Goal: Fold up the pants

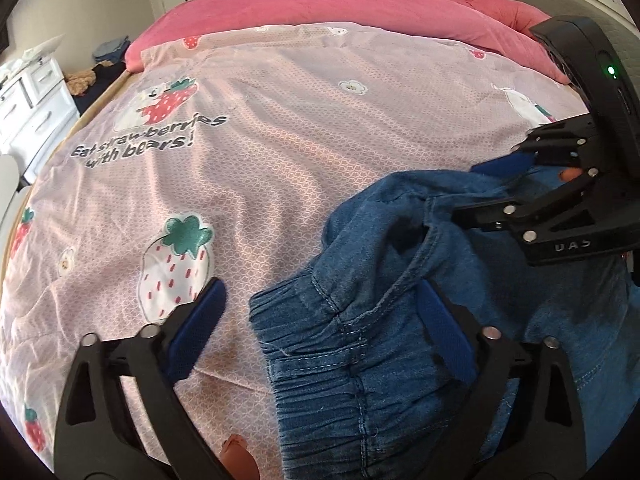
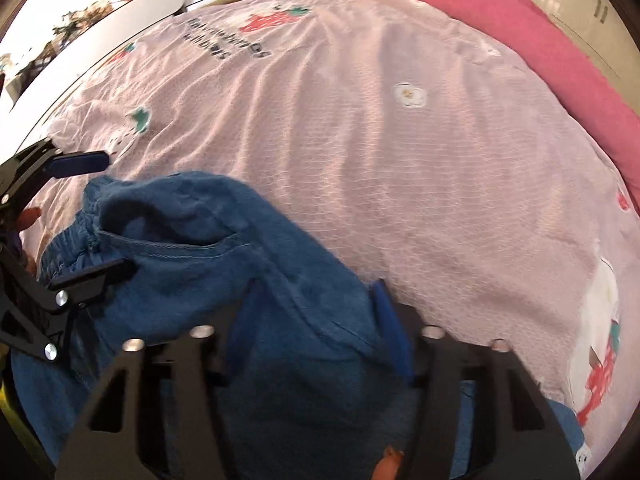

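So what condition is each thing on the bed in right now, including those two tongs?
Pants: crumpled in a heap, not yet folded, elastic waistband bunched.
Left tongs: open wide, astride the waistband edge, one pad on denim, the other over the quilt.
Right tongs: partly closed with denim between the pads; a firm grip cannot be told.
Quilt: spread over the bed, lightly wrinkled.
Pink blanket: bunched along the far side.

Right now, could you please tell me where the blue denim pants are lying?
The blue denim pants lie bunched on the pink strawberry-print quilt, at the lower right of the left wrist view and the lower left of the right wrist view, between both grippers.
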`<state>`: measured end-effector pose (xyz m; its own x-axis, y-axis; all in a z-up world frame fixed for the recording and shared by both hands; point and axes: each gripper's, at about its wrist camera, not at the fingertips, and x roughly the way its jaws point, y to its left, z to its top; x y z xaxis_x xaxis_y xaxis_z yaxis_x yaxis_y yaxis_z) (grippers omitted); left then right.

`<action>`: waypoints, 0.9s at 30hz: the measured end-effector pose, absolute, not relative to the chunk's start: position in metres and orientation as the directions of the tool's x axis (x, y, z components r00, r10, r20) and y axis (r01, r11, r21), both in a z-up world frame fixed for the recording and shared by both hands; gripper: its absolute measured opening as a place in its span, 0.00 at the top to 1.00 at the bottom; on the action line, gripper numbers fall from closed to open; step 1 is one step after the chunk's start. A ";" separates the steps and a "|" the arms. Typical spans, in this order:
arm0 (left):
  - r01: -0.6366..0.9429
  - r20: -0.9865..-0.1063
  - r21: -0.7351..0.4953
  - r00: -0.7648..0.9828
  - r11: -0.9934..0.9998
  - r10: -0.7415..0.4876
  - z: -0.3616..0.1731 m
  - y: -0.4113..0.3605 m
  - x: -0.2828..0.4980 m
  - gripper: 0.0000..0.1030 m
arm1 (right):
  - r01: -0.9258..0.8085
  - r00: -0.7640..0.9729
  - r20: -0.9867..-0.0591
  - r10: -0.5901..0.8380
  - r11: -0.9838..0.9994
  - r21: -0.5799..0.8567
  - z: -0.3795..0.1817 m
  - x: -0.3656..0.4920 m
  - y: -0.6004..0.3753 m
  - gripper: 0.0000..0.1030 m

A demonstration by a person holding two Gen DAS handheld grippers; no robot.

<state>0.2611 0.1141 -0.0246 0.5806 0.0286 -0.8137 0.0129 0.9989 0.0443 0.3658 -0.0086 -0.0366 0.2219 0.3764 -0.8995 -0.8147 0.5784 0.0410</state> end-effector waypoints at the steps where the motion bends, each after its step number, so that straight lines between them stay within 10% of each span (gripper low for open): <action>1: 0.020 -0.817 0.034 0.577 0.999 0.016 -0.026 0.114 0.261 0.26 | -0.816 0.229 -0.896 0.379 0.577 0.035 -0.035 0.364 -0.007 0.73; 9: 0.068 -0.808 0.012 0.588 0.998 -0.031 -0.026 0.110 0.262 0.61 | -0.806 0.296 -0.865 0.405 0.593 0.002 -0.018 0.345 -0.018 0.91; 27: 0.155 -0.691 -0.147 0.691 0.977 -0.214 0.018 0.125 0.223 0.67 | -0.811 0.413 -0.753 0.512 0.584 -0.047 0.032 0.274 -0.049 0.92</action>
